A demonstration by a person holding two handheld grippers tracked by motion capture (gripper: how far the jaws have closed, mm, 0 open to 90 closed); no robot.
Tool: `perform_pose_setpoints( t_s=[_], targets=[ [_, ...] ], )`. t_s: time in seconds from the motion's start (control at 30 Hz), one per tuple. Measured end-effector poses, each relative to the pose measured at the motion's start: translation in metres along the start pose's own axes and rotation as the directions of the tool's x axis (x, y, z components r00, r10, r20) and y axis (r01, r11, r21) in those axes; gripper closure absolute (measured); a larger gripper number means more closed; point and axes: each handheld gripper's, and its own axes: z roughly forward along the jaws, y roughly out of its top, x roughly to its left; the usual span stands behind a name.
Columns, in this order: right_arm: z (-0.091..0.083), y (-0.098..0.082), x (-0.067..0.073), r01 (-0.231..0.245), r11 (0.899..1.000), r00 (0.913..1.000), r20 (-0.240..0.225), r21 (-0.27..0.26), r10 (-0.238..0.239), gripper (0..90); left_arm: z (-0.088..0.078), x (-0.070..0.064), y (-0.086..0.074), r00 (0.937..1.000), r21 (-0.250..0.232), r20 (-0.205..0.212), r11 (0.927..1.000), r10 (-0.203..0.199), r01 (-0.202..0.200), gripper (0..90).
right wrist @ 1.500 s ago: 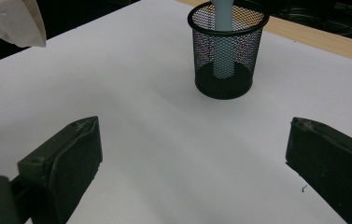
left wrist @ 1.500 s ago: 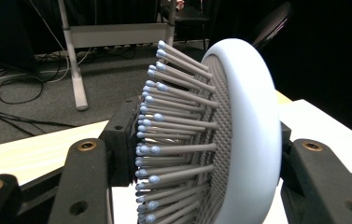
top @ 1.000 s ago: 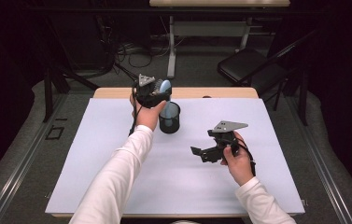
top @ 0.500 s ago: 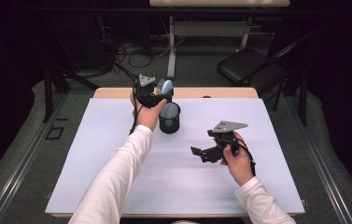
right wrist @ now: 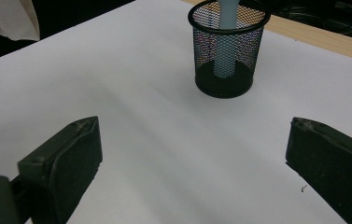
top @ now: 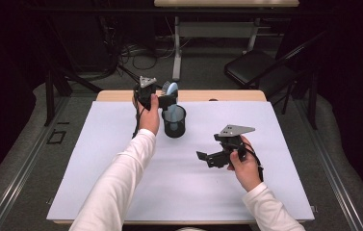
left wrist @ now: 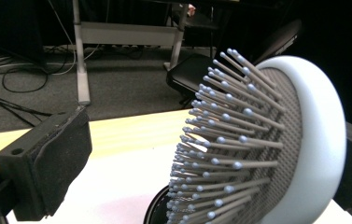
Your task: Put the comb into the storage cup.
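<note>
White bench, dark room behind. Hairbrush standing in mesh cup, upper middle of frame. Left gripper jaws just opened, spread around brush head; right gripper jaws spread, empty.

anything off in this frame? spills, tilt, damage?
Nothing spilled or damaged. The hairbrush stands handle-down in the black mesh cup, upright on the white table cover. The left hand-held gripper has just been opening; its jaws flank the brush head, left pad clear of the bristles.
</note>
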Motion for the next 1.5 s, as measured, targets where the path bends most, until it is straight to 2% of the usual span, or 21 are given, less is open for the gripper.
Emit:
perform_pose_setpoints(
  t_s=[0.33, 0.87, 1.5],
  targets=[
    [0.0001, 0.0000, 0.0004, -0.001, 1.000, 1.0000, -0.001, 0.000, 0.001, 3.5, -0.0016, 0.0012, 0.0015, 0.9998, 0.014, -0.020, 0.9999, 0.001, -0.001, 0.5],
    [0.0001, 0.0000, 0.0002, -0.001, 1.000, 1.0000, -0.001, 0.001, 0.001, 3.5, -0.0022, 0.0002, 0.0035, 0.9999, 0.017, -0.004, 0.9998, -0.010, 0.010, 0.5],
    [0.0005, -0.0003, -0.0001, -0.001, 1.000, 1.0000, 0.000, 0.002, 0.001, 3.5, -0.0077, 0.0011, 0.0087, 0.9999, 0.047, 0.012, 0.9988, 0.009, -0.010, 0.5]
  ],
)
